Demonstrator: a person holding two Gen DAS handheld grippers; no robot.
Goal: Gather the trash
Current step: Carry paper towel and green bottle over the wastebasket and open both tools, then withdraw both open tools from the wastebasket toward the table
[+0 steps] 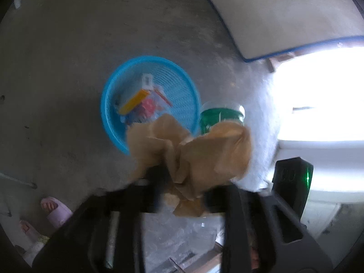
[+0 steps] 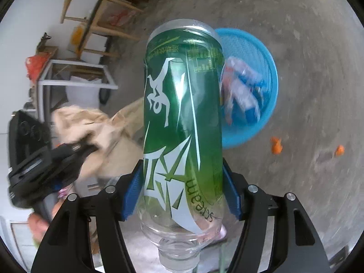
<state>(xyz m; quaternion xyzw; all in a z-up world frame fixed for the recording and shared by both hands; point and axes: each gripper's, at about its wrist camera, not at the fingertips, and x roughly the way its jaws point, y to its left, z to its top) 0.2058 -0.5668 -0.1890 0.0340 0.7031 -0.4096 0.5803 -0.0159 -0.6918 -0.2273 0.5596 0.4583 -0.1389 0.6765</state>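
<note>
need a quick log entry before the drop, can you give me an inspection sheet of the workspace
surface: grey concrete floor, stained.
job's things: blue basket on the floor, wrappers already inside; crumpled brown paper; green-labelled plastic bottle, cap end toward the camera.
clutter: two orange scraps on the floor by the basket.
grippers: left gripper has the paper between its jaws, grip unclear in the blur; right gripper shut on the bottle.
cables: nothing seen.
surroundings: wooden frames by a white wall; feet in pink slippers.

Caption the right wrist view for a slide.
Right tool grips a green-labelled plastic bottle above the blue basket; crumpled brown paper hangs from the left tool.
</note>
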